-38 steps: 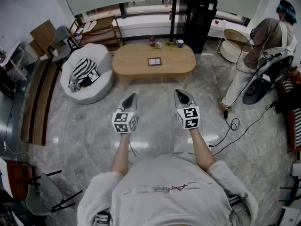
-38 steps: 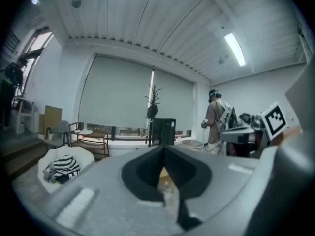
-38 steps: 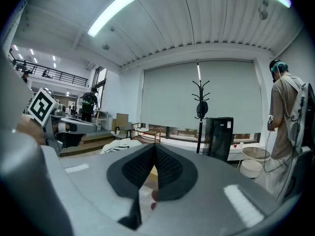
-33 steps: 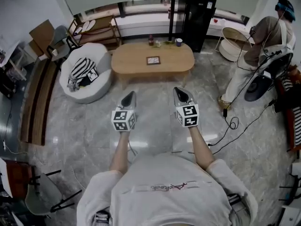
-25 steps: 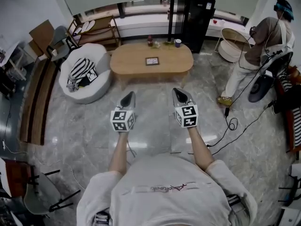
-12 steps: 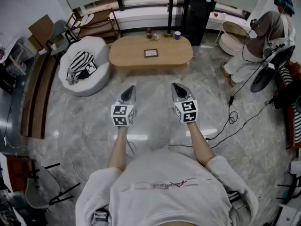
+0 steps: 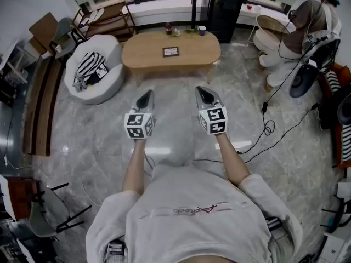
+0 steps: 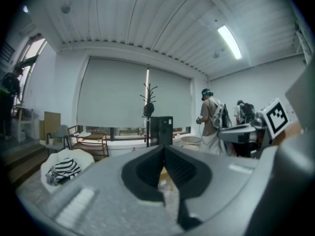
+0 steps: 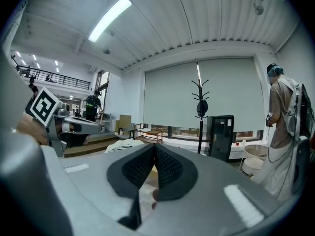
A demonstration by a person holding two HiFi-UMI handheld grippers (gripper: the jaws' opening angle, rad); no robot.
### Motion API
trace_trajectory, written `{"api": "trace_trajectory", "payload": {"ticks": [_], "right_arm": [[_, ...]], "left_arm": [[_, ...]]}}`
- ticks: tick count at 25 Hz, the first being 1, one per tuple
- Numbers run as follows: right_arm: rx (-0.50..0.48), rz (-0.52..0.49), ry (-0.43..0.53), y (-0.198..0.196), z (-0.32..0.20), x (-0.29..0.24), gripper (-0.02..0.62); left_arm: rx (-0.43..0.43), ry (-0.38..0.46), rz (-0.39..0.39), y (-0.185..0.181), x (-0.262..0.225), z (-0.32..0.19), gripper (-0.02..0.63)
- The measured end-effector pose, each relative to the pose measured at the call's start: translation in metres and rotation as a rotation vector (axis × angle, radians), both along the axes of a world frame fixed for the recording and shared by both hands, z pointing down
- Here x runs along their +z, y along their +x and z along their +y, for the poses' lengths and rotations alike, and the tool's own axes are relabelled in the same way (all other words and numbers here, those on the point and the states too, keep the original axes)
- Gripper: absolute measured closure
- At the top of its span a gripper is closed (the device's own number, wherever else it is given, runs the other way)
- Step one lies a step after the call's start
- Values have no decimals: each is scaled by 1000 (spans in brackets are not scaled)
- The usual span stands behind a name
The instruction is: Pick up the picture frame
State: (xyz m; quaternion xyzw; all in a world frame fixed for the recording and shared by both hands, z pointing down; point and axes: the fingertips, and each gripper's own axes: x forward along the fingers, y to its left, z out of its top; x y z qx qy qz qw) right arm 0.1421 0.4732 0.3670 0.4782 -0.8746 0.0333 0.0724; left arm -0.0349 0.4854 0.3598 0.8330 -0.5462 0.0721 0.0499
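Jaws on both grippers are pressed together with nothing pinched between them, as each gripper view plainly shows. In the head view, a long wooden bench (image 7: 39,111) runs along the floor (image 7: 93,141) at 9 o'clock. At 11 o'clock a white armchair (image 7: 109,86) holds a striped cloth (image 7: 86,66). The left gripper (image 7: 147,94) hangs over bare floor near the middle of the view, marker cube toward the wearer and tips pointing to 12 o'clock. Straight ahead at 12 o'clock stands an oval wooden worktop (image 7: 142,51), well apart from both grippers. The picture frame (image 7: 170,51) lies flat near the middle of this worktop, and neither gripper touches it. Along the worktop's far edge stand a bottle (image 7: 168,28) and a cup (image 7: 202,30), with something too small to make out between them. The right gripper (image 7: 202,91) is held near the left one and also points to 12 o'clock. Behind the worktop at 1 o'clock is a black cabinet (image 7: 225,7), which both gripper views show beside a coat stand (image 8: 147,102). At 2 o'clock is another person (image 7: 307,23), and a black cable (image 7: 269,127) trails across the floor at 3 o'clock.
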Motion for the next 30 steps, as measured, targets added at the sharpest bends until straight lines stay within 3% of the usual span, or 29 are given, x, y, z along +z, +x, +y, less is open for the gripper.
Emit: {"api": "trace_trajectory", "payload": {"ticks": [16,30], "right_arm": [[-11,-5,-36,-1,-35,23,589],[28,6,-15,-18,-172,12,591]], "left_arm": [[-9,-36,16,6,22,-38,606],[21,7,57,-12,8,-185,606]]}}
